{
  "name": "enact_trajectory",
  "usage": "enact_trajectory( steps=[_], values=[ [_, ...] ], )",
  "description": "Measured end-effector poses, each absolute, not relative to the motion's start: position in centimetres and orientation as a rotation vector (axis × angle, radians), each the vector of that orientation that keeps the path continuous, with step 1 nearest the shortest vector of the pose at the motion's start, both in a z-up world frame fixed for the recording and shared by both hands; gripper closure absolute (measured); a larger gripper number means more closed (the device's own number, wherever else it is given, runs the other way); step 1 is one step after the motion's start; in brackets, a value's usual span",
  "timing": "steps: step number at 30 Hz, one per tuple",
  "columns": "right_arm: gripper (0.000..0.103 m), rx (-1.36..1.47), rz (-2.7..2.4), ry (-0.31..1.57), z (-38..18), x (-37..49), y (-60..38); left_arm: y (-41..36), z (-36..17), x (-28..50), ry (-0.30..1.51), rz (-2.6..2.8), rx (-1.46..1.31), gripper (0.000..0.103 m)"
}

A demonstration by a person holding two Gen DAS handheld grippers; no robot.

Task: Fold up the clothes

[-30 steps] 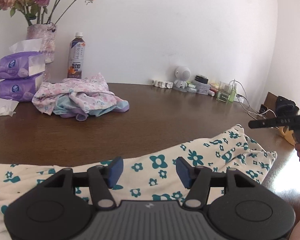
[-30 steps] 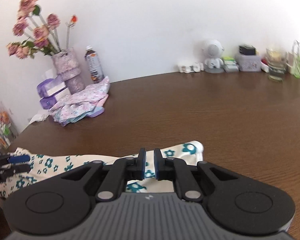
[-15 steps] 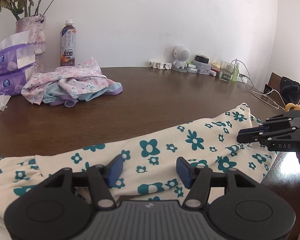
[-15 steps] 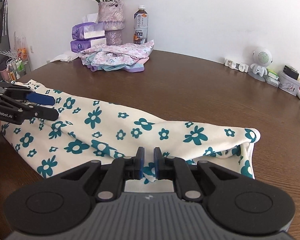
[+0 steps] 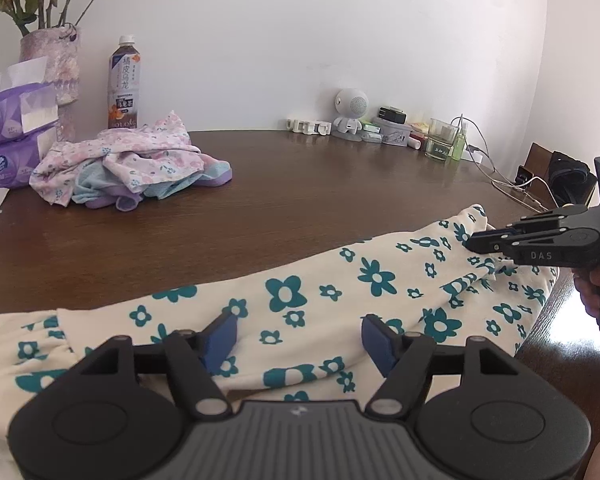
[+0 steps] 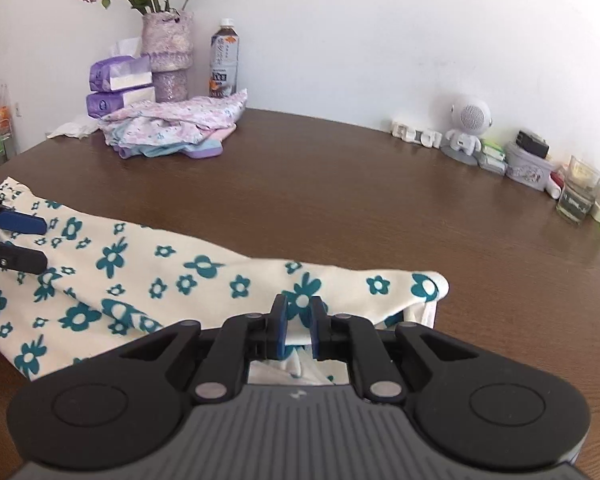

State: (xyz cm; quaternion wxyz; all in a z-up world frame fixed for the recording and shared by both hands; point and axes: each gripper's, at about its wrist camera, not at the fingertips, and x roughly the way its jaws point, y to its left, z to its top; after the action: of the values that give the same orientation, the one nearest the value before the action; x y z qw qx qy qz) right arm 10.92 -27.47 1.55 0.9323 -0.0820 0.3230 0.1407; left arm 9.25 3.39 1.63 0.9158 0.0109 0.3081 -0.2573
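Observation:
A cream garment with teal flowers (image 5: 340, 288) lies stretched along the near side of the brown table (image 5: 300, 184). My left gripper (image 5: 300, 336) hovers open just above its gathered waistband end, with nothing between the blue pads. My right gripper (image 6: 298, 330) is shut on a fold at the garment's (image 6: 180, 280) other end, and cloth shows between its pads. The left wrist view has the right gripper (image 5: 474, 245) at the far right, its tips on the cloth's edge. In the right wrist view the left gripper's open fingers (image 6: 20, 222) enter from the left edge.
A loose pile of pastel clothes (image 5: 132, 172) sits at the back left, beside tissue packs (image 5: 12, 132), a vase (image 5: 56, 64) and a bottle (image 5: 124, 84). Along the wall stand a small robot figure (image 5: 350, 114), a glass (image 5: 442, 142) and cables (image 5: 512, 188).
The flowered garment has come further onto the table and lies flatter and more stretched out. My right gripper stays shut on its end and the left stays open over it.

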Motion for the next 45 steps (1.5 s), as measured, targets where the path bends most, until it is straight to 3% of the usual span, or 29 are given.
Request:
enact_trajectory(
  steps=[11,17,31,45],
  values=[
    [0.093,-0.041,0.279,0.583,2.8,11.9,-28.6,3.3,1.6,9.2,0.637,-0.538,0.021,0.031],
    [0.093,-0.062,0.235,0.657,0.7,13.9,-28.1,3.4,1.6,9.3,0.638,-0.544,0.016,0.030],
    [0.093,0.006,0.168,0.629,0.8,14.6,-31.1,3.3,1.6,9.3,0.642,-0.553,0.014,0.027],
    [0.092,-0.121,0.188,0.616,0.6,14.7,-30.2,1.8,1.4,9.8,0.644,-0.534,0.115,0.029]
  ],
)
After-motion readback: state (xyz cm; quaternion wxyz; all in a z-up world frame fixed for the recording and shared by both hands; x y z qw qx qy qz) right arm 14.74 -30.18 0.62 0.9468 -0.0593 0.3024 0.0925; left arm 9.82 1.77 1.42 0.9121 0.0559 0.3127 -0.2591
